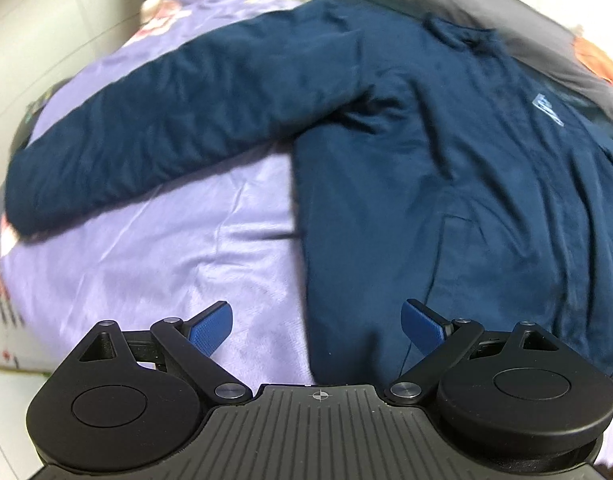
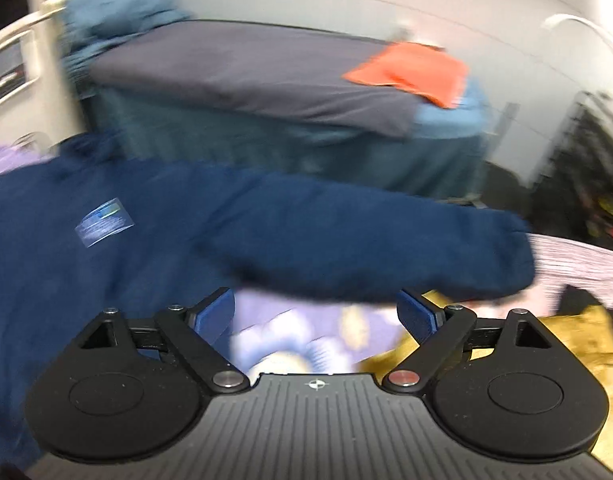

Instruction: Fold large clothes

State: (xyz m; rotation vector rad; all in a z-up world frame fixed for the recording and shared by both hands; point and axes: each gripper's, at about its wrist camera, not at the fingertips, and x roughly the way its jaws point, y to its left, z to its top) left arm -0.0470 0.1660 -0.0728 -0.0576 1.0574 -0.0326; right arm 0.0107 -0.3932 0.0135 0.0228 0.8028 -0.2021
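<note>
A dark blue jacket [image 1: 426,184] lies spread on a lilac bed sheet [image 1: 166,248], front up, with a pale logo on the chest. One sleeve [image 1: 158,128] stretches out to the left in the left wrist view. My left gripper [image 1: 316,326] is open above the jacket's lower left edge, nothing between its blue pads. In the blurred right wrist view the jacket [image 2: 86,248] fills the left and its other sleeve [image 2: 366,248] runs to the right. My right gripper [image 2: 314,316] hangs open just below that sleeve, holding nothing.
A second bed with a grey cover [image 2: 246,72] stands behind, with an orange cloth [image 2: 414,72] and a light blue pillow on it. A yellow-brown cloth [image 2: 546,344] lies at the right on the printed sheet. A white wall [image 1: 46,40] runs along the left.
</note>
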